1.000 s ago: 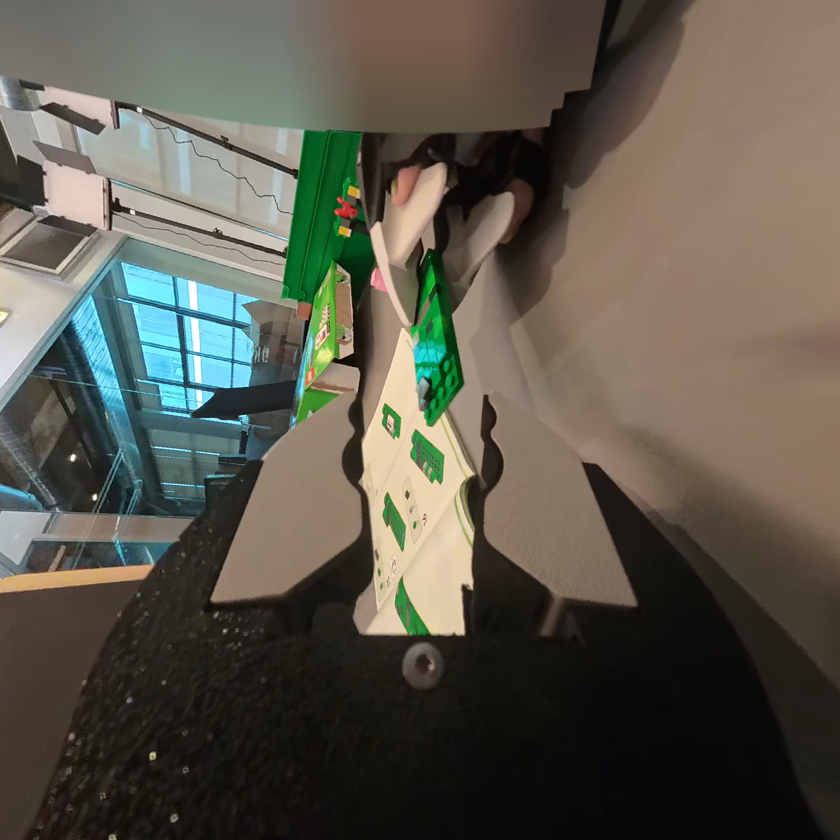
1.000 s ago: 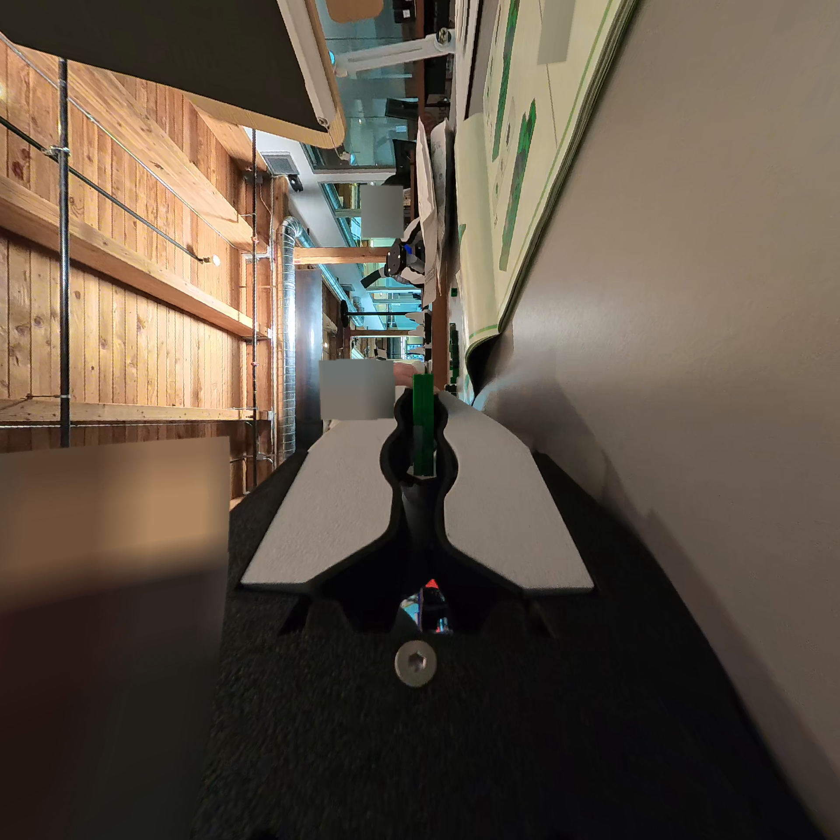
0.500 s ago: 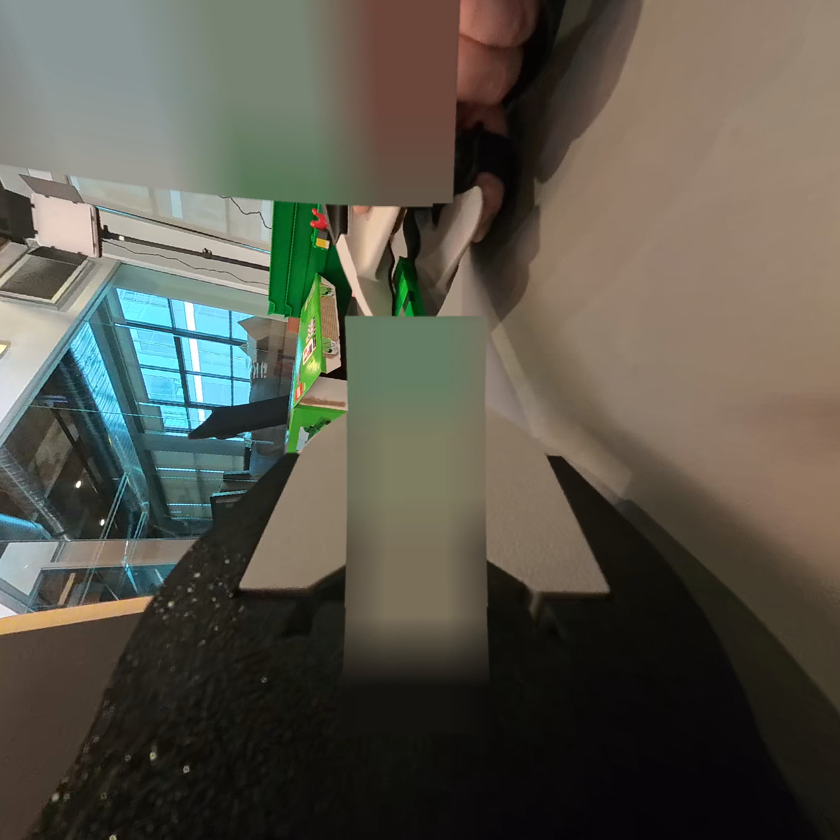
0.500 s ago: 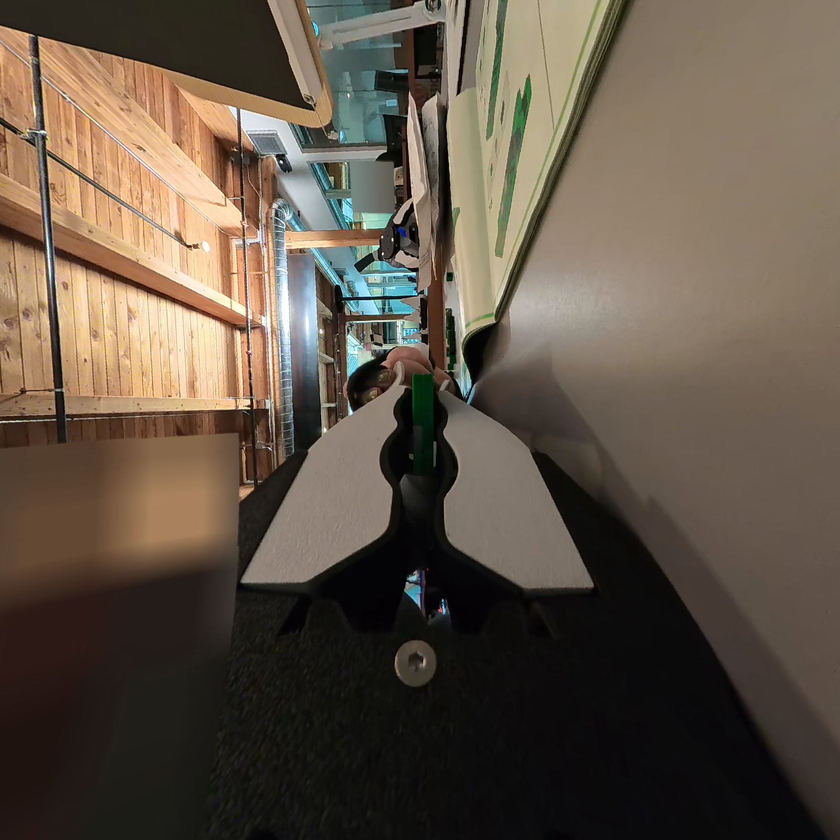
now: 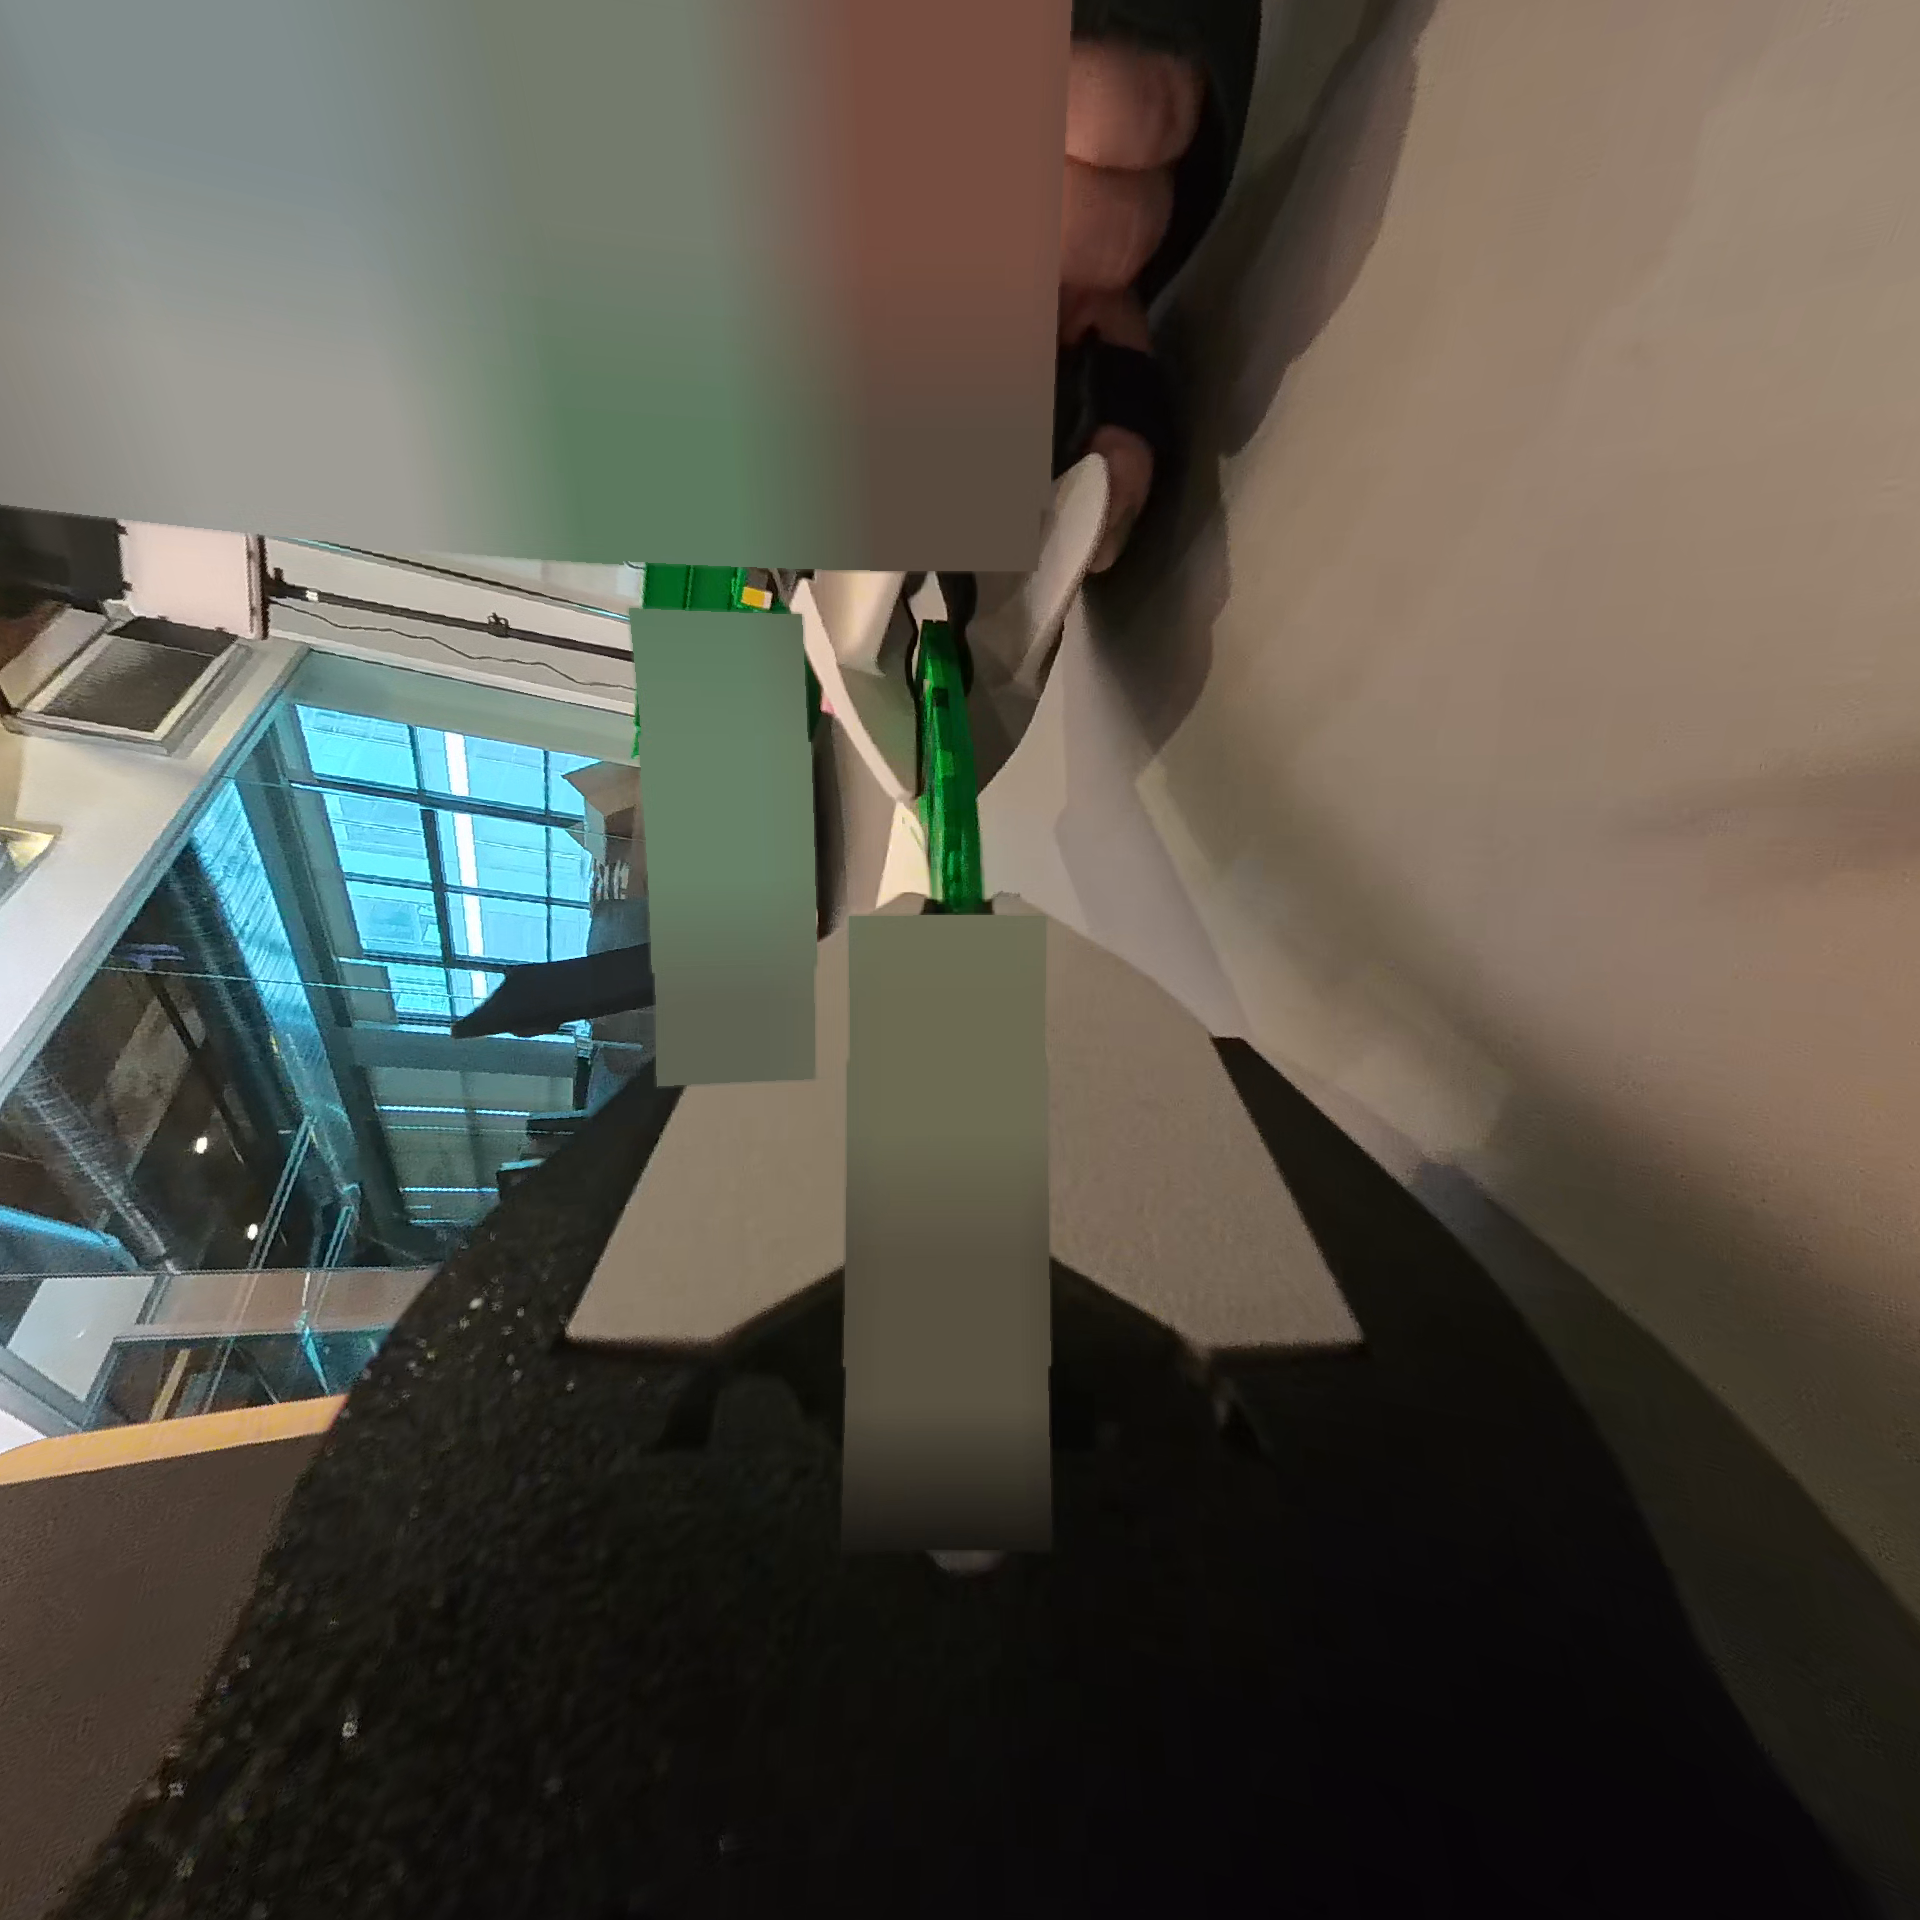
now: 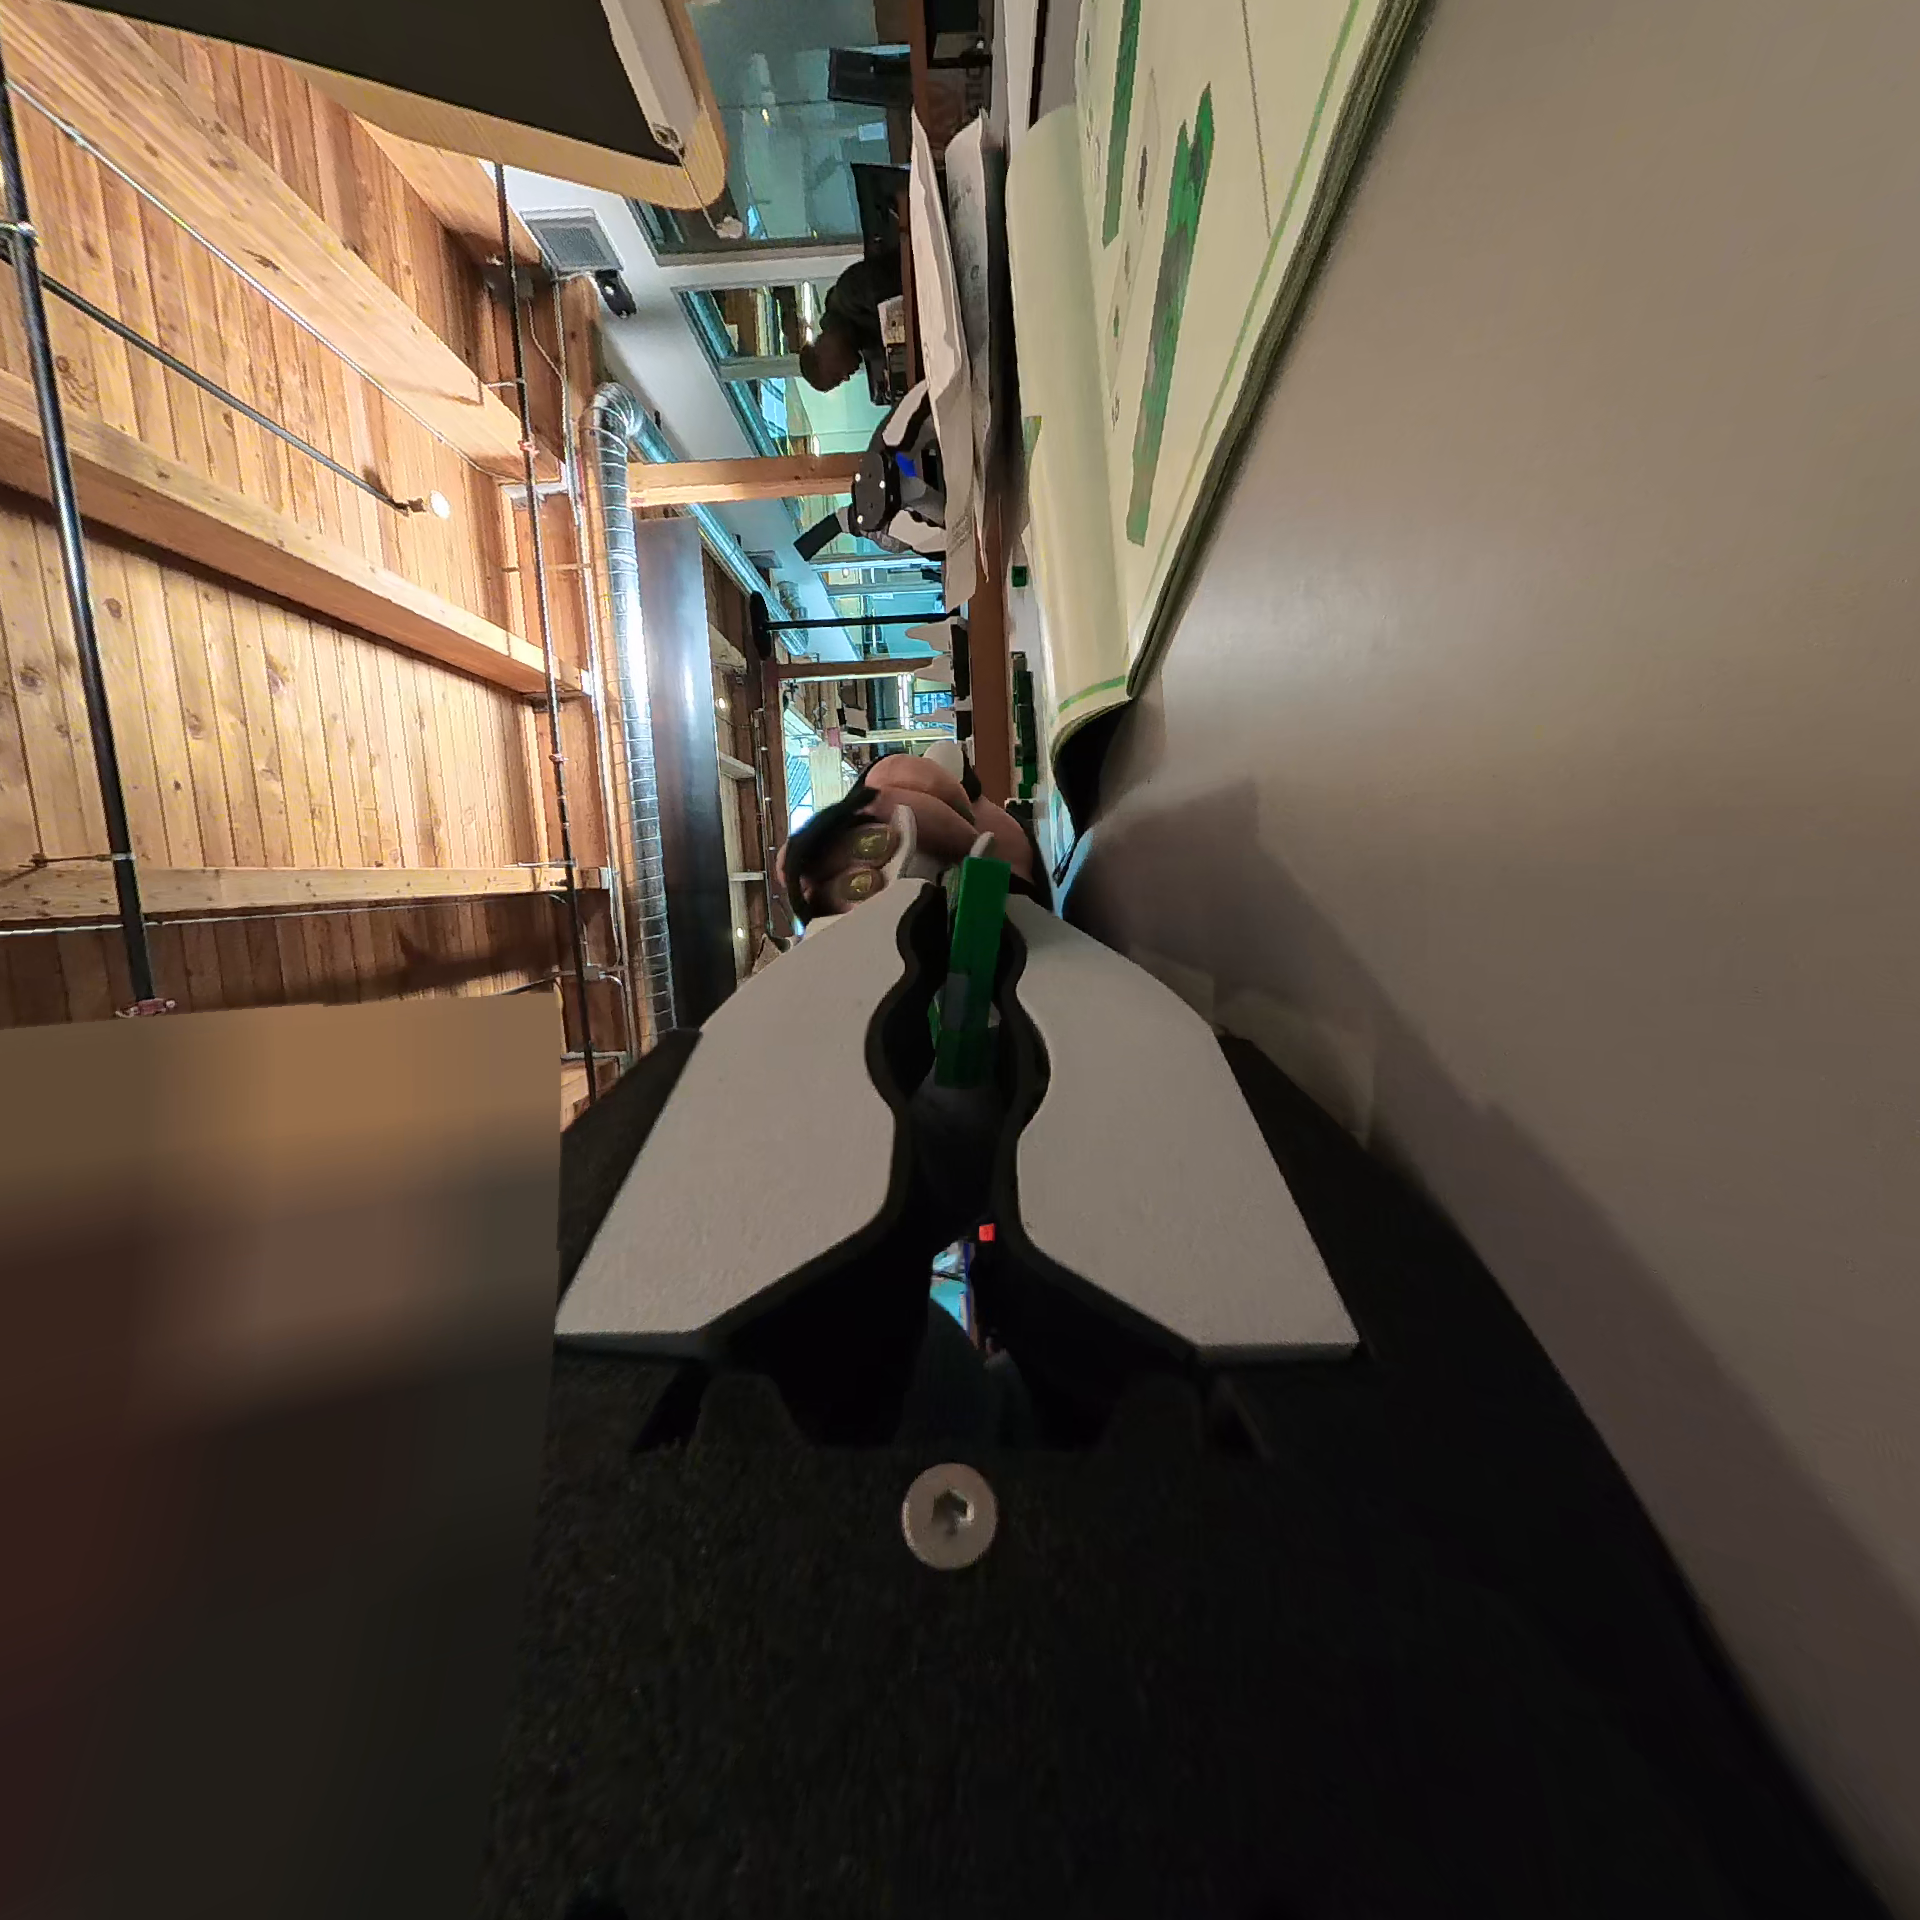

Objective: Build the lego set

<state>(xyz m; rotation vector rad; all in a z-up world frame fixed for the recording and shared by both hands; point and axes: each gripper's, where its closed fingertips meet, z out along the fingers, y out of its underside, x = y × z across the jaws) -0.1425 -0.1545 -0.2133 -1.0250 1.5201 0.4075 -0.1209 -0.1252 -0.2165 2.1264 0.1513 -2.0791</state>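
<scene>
A green lego plate (image 5: pixel 956 852) stands on edge between both grippers, above the grey table (image 5: pixel 1558 727). My right gripper (image 6: pixel 966 904) is shut on one end of the plate (image 6: pixel 971 977), which has a small grey piece on it. In the left wrist view the right gripper (image 5: pixel 951 779) faces me and holds the plate. My left gripper (image 5: pixel 951 904) has its tips against both faces of the plate's other end. A blur patch hides the gap farther back.
An open instruction booklet (image 6: pixel 1195 312) lies on the table beyond the grippers. A green box edge (image 5: pixel 696 587) shows behind the right gripper. A person's hand (image 5: pixel 1117 156) holds the right gripper, and another hand (image 6: pixel 925 800) holds the left one. My hands' fingertips stand some 5 cm from each other.
My left gripper has moved up to the plate and its fingers have closed from wide open onto the plate's free end. The right gripper keeps its hold on the plate.
</scene>
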